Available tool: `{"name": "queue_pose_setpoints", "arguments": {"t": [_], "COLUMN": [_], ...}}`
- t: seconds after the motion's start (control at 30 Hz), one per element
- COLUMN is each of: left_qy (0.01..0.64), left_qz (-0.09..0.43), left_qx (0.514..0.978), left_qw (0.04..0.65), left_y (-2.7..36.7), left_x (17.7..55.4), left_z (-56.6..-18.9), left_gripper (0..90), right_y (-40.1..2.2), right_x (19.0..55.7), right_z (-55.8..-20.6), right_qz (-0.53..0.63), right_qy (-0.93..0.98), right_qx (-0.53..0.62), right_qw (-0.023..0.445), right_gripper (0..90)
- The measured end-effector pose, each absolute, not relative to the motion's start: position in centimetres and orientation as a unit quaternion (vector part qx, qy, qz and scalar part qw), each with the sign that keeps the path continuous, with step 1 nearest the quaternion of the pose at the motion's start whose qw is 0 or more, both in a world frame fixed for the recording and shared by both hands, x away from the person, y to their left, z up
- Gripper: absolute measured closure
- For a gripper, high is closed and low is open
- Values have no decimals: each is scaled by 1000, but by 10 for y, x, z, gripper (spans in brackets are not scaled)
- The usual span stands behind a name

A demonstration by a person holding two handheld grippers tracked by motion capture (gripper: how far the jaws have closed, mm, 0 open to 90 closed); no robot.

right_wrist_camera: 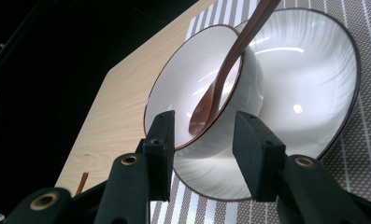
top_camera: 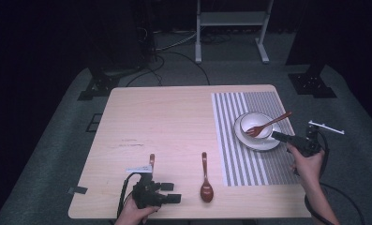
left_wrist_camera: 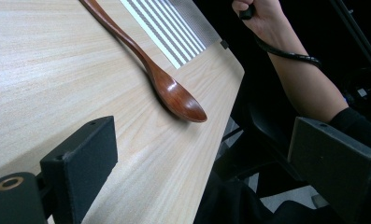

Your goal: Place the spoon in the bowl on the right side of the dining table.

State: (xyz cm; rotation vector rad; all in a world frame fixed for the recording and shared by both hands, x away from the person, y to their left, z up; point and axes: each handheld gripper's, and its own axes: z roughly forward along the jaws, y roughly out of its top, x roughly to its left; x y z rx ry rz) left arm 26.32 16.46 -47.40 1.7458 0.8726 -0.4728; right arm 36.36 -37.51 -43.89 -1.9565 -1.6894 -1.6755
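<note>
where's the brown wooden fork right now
In the high view the brown wooden fork rests in the white bowl on the white plate, on the striped placemat at the table's right, its handle pointing up-right, just ahead of the right tongs.

A pale wooden table (top_camera: 174, 122) is carrying everything. A striped grey-and-white placemat (top_camera: 240, 154) is lying flat on its right part, reaching the near edge. A white plate (top_camera: 261, 143) is sitting on the mat. A brown wooden spoon (top_camera: 206, 180) is lying straight on the bare wood just left of the mat, bowl end toward the near edge. Another brown handle (top_camera: 152, 161) is lying further left.
</note>
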Motion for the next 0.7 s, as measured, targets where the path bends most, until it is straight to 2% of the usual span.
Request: {"name": "queue_pose_setpoints", "arguments": {"t": [0.7], "left_qy": [365], "left_qz": [-194], "left_qx": [733], "left_qw": [540], "left_y": [166], "left_x": [263], "left_z": [-472], "left_gripper": [70], "right_y": [-358], "right_x": [338], "right_z": [-438], "right_qz": [-551], "right_qy": [-570], "right_qx": [-608], "right_qw": [37], "right_gripper": [531]}}
